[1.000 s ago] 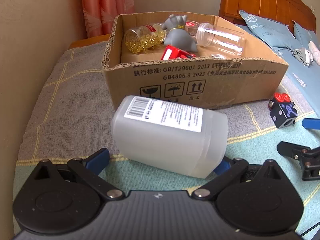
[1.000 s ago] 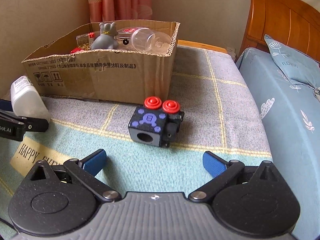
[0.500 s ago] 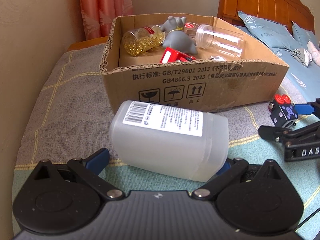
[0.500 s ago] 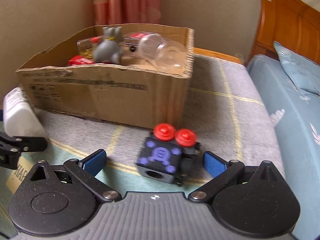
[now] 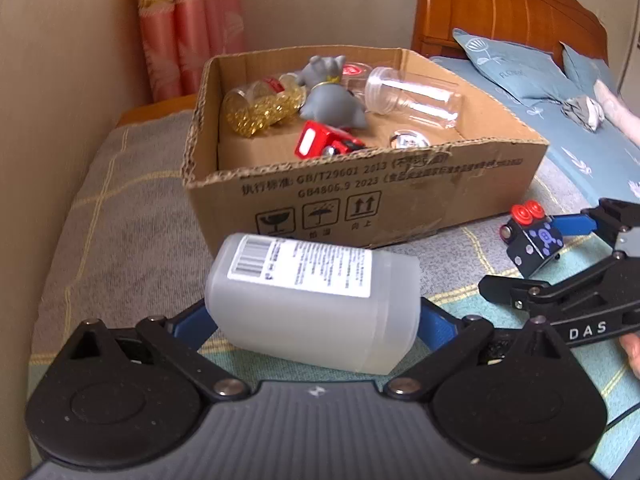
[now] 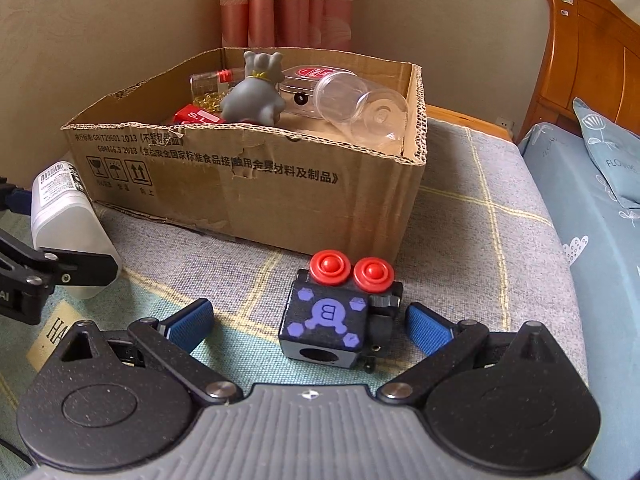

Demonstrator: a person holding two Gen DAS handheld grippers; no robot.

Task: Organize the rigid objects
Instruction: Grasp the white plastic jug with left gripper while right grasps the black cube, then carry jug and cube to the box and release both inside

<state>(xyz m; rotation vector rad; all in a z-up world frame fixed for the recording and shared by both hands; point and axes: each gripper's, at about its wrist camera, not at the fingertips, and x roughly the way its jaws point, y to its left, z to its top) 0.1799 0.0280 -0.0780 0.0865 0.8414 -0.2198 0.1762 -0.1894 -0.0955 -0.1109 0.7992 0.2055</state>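
1. Left wrist view: the left tool pinches a translucent white bottle lying on its side, its blue pads pressed to the two ends and its printed label facing up.
2. Just beyond the bottle stands an open cardboard box on the grey checked blanket. Inside it are a jar of golden beads at the far left, a grey animal figure in the middle, a clear empty jar on its side to the right, and a red toy near the front wall.
3. At the right edge, the right tool reaches in with its fingers on either side of a black cube toy with two red buttons, which sits near the box's right front corner.
4. Far right, a wooden headboard rises behind blue pillows.
5. Right wrist view: the right tool is spread wide, and the cube toy rests on the blanket between its blue pads; the right one is just beside the cube, the left one well apart.
6. The box stands just beyond the cube, showing the grey figure and clear jar.
7. At the left edge, the left tool grips the bottle in front of the box's near left corner.
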